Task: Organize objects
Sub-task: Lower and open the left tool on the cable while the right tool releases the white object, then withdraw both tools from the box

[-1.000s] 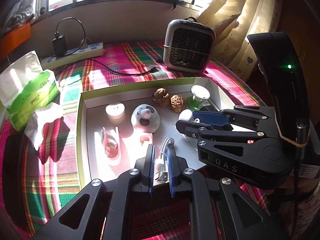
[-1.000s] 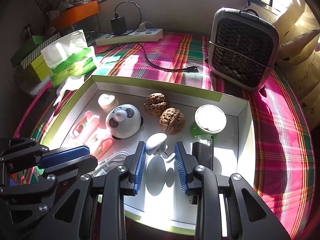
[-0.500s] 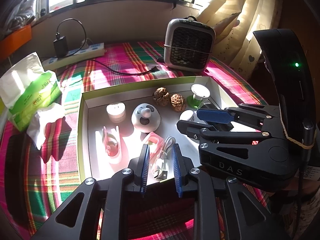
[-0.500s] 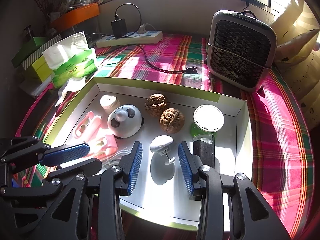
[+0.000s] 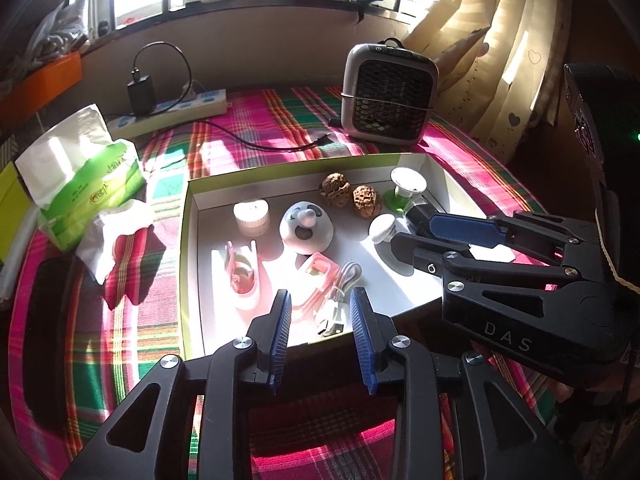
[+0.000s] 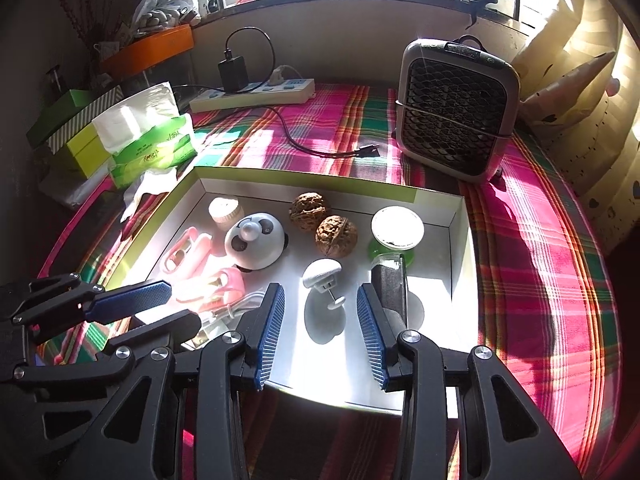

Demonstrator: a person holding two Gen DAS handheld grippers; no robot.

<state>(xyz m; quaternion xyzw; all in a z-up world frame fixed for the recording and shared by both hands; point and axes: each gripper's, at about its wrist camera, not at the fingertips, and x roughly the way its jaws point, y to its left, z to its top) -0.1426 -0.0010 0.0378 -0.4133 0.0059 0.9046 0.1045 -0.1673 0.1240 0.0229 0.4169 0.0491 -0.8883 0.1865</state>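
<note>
White cable [image 5: 336,300] and mushroom knob [image 6: 322,274] lie free in my tray [image 5: 192,216]; both grippers, left [image 5: 320,336] and right [image 6: 322,336], have just opened, nothing held.

Your plaid-covered table [image 6: 540,280] carries the shallow white box [image 6: 456,248] in the middle, tissue pack [image 6: 154,144] left, power strip [image 6: 256,94] far back, small heater [image 6: 456,112] far right.

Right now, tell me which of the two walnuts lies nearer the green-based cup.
The walnut on the right, slightly nearer the tools. It lies between the other walnut, farther back and to the left, and the green-based cup.
</note>
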